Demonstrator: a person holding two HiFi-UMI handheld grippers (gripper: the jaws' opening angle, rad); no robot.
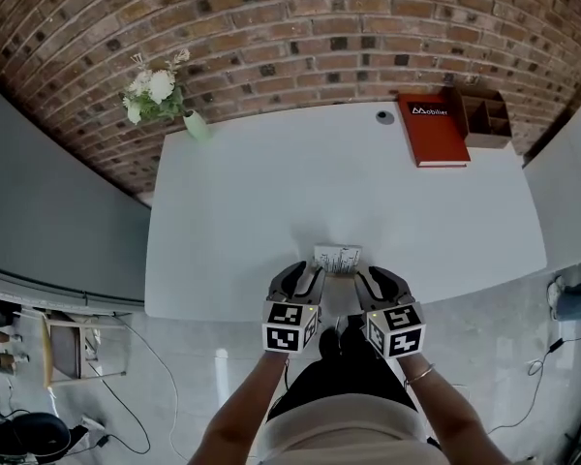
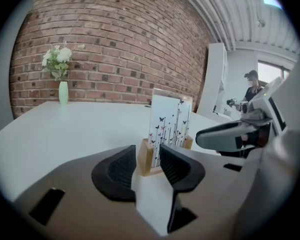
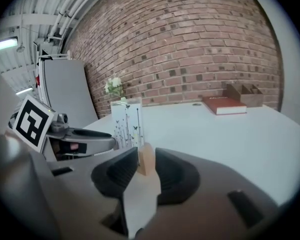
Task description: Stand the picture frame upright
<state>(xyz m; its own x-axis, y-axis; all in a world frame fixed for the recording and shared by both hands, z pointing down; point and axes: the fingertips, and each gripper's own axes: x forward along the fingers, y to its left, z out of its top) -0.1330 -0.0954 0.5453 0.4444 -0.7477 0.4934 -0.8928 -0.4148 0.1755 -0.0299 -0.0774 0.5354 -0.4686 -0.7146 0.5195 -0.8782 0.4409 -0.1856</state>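
Note:
The picture frame [image 1: 337, 260], a clear panel with a butterfly print on a light wooden base, stands upright near the front edge of the white table [image 1: 271, 192]. My left gripper [image 1: 305, 271] is at its left end. In the left gripper view the frame [image 2: 169, 121] rises past the jaws, and the base's end lies between the pads of the left gripper [image 2: 147, 159], which stand apart from it. My right gripper [image 1: 368, 274] is at the right end. In the right gripper view the jaws of the right gripper [image 3: 146, 164] close on the wooden end of the frame [image 3: 127, 124].
A green vase of white flowers [image 1: 160, 95] stands at the table's far left corner. A red book [image 1: 432, 129] and a wooden organiser [image 1: 486, 114] lie at the far right. A round grommet [image 1: 384, 117] sits near the back edge. A person [image 2: 251, 86] stands far off.

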